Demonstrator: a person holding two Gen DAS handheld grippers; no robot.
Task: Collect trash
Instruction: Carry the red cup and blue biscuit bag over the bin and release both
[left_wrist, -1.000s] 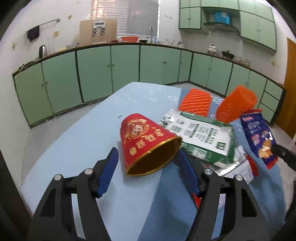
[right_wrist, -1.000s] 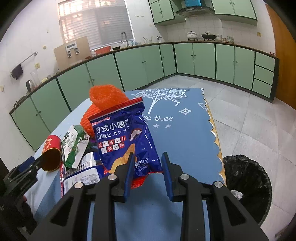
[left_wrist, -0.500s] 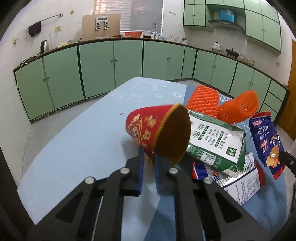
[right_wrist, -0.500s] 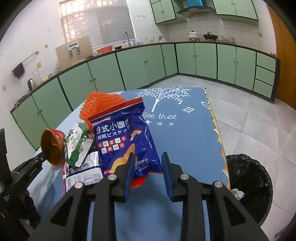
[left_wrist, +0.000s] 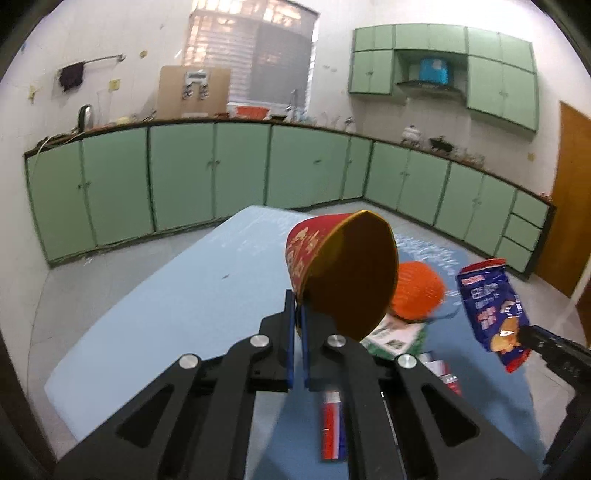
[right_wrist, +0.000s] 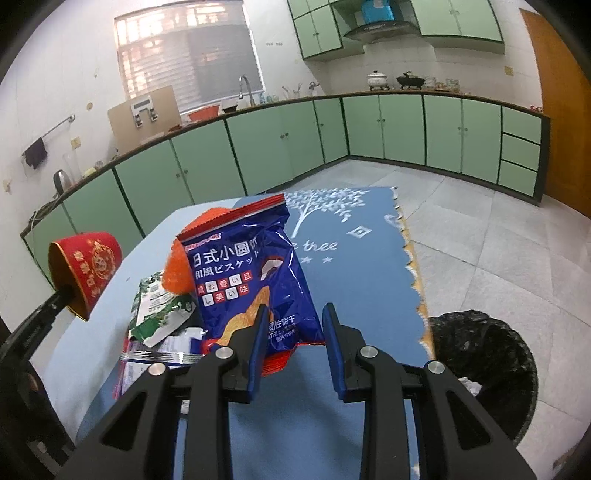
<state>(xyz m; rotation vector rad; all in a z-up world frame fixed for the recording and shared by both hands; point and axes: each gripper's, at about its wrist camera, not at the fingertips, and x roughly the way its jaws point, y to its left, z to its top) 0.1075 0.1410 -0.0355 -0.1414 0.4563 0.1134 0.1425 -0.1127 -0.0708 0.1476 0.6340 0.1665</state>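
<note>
A red paper cup with gold print (left_wrist: 325, 254) hangs tilted above the table, its mouth toward the camera. My left gripper (left_wrist: 298, 310) is shut on its rim. The cup (right_wrist: 88, 266) also shows at the left of the right wrist view. A blue snack bag (right_wrist: 243, 266) stands upright between the pads of my right gripper (right_wrist: 297, 325), which is shut on its lower end. In the left wrist view the bag (left_wrist: 491, 299) hangs clear of the table at the right.
An orange foam net (left_wrist: 417, 291), a green-white wrapper (right_wrist: 155, 306) and a red-blue packet (left_wrist: 332, 424) lie on the blue-clothed table (left_wrist: 166, 295). A black-lined trash bin (right_wrist: 480, 362) stands on the floor by the table's right edge. Green cabinets line the walls.
My left gripper has shut on the red cup's rim and lifted it off the table, tipping its mouth toward the camera. The right gripper has kept still with the blue bag.
</note>
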